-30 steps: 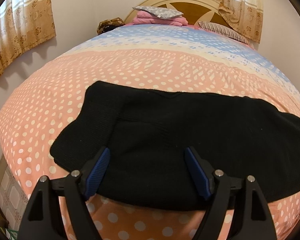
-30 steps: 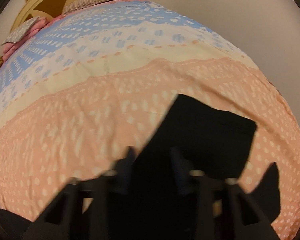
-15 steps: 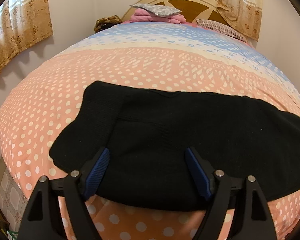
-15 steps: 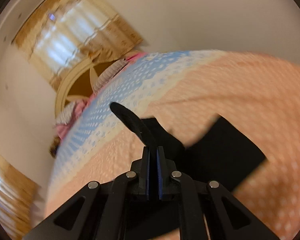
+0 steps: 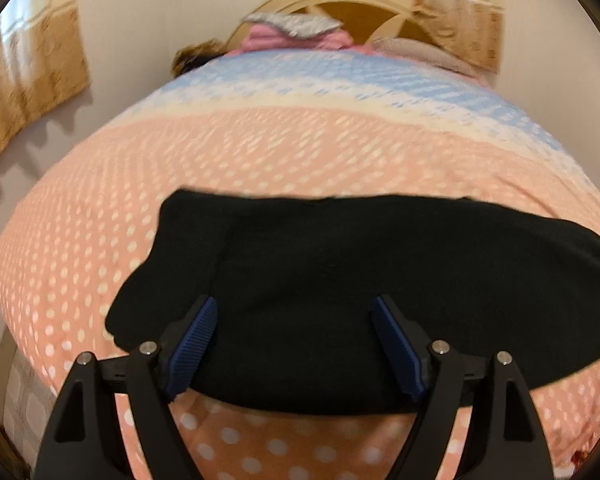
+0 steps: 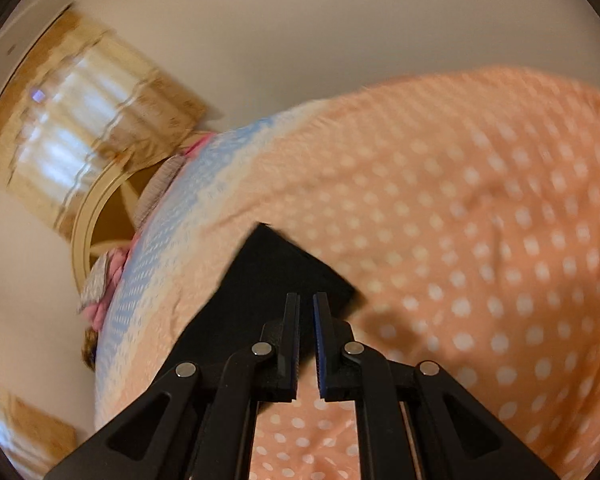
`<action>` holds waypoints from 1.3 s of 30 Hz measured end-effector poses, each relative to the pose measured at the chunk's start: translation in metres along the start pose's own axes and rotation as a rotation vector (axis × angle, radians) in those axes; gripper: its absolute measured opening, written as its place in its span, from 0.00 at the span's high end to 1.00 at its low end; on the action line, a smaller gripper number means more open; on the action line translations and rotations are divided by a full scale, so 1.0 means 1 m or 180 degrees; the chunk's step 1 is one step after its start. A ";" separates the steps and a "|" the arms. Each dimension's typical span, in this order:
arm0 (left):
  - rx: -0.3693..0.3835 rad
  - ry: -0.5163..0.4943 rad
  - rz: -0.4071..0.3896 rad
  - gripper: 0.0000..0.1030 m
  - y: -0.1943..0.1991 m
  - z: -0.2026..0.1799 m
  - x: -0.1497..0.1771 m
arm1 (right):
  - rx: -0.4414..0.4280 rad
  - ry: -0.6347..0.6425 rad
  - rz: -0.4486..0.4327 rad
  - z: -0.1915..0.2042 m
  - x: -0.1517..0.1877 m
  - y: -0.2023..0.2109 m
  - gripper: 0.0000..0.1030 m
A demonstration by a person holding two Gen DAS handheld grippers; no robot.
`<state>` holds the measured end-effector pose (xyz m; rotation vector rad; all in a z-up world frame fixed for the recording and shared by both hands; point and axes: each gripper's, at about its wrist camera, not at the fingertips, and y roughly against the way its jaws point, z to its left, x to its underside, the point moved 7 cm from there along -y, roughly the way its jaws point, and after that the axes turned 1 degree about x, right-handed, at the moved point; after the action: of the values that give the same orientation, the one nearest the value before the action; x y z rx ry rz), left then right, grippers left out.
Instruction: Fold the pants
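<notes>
Black pants [image 5: 340,280] lie flat across the pink dotted bedspread [image 5: 220,152], running left to right. My left gripper [image 5: 294,312] is open, its blue-padded fingers [image 5: 196,336] spread wide just above the near edge of the pants at their left end. In the right wrist view the end of the pants [image 6: 284,276] lies on the bedspread [image 6: 480,220]. My right gripper [image 6: 307,300] hovers above that end with its jaws a narrow gap apart and nothing between them.
A wooden headboard [image 5: 360,4] with a pink and grey pillow pile [image 5: 296,32] stands at the far end of the bed. Curtains [image 5: 28,80] hang on the left wall. The bed's edge drops off at the lower left [image 5: 16,380].
My right gripper has let go of the pant leg, which now lies flat, and its jaws have parted slightly. The right view tilted further. The left gripper moved in a little closer.
</notes>
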<state>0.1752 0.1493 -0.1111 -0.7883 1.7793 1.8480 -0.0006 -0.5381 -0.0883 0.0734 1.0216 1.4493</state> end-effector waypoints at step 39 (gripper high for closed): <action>0.1447 -0.2008 -0.0151 0.13 0.051 -0.302 0.066 | -0.0425 0.1625 0.0406 0.140 0.077 -0.052 0.85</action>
<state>0.1201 -0.1585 -0.1192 -0.0561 1.6281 1.3617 0.1089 -0.4104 -0.0761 -0.3505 1.3440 1.6934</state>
